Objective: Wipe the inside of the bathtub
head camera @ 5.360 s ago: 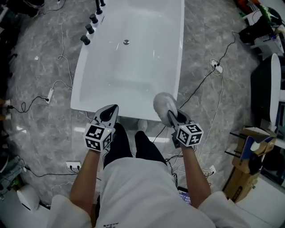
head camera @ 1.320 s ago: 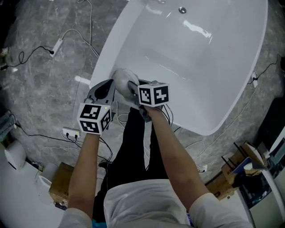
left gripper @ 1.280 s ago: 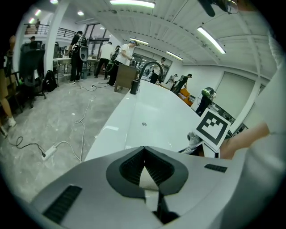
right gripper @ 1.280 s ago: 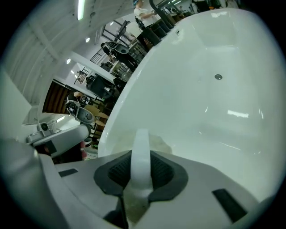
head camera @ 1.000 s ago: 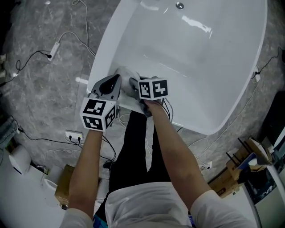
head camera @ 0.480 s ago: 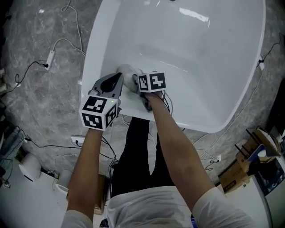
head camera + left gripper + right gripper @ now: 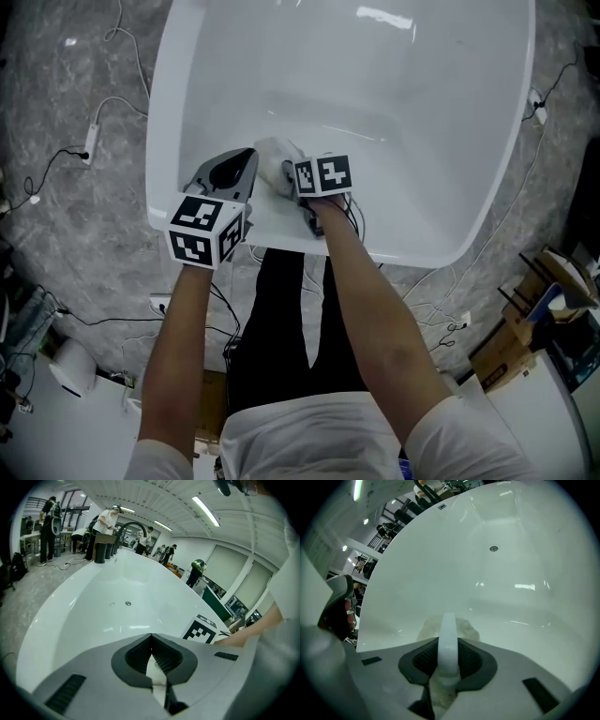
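At the bathtub's (image 7: pixel 394 122) near rim the left gripper (image 7: pixel 151 638) hangs with jaws pressed together, holding nothing. Just beside it, the right gripper (image 7: pixel 448 645) clamps the white handle of a scrubbing pad (image 7: pixel 273 157), which rests against the tub's sloped inner end. The drain (image 7: pixel 493 548) lies far beyond.

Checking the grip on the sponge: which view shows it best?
Right gripper view: the sponge is clamped by its handle between the jaws, pad against the tub. Head view shows only its pale top past the right gripper; left gripper view misses it.
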{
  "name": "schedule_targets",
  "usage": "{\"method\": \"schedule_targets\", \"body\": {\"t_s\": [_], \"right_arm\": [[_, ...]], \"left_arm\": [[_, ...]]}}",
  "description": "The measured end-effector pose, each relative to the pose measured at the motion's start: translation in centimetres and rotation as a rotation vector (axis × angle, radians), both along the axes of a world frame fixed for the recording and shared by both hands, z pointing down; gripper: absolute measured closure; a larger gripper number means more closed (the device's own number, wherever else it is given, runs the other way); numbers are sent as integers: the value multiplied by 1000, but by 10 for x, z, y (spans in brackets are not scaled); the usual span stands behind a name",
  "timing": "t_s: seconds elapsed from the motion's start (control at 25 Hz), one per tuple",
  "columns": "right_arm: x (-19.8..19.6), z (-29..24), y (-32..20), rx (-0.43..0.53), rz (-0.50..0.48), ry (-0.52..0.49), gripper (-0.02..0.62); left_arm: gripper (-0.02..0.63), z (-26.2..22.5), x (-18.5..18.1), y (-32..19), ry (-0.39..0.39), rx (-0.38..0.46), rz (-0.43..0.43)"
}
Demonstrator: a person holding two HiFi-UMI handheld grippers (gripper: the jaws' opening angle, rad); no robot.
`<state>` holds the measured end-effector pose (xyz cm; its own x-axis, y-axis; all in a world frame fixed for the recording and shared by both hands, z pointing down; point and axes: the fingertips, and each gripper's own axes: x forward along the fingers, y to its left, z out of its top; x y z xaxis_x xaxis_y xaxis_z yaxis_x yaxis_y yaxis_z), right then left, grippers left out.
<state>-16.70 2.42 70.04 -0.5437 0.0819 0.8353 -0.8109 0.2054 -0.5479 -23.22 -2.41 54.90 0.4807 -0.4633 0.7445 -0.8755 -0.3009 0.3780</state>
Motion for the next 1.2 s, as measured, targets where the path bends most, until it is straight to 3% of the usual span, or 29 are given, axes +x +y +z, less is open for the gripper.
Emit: {"method": "schedule_targets", "body": {"t_s": [0.52, 1.2], "right_arm": [[103, -1, 6, 1, 88, 53, 498], [249, -7, 20, 1, 118, 147, 497]], "left_arm": [[600, 6, 82, 0, 26, -13, 111], [600, 7, 180, 12, 47, -11, 224]]}}
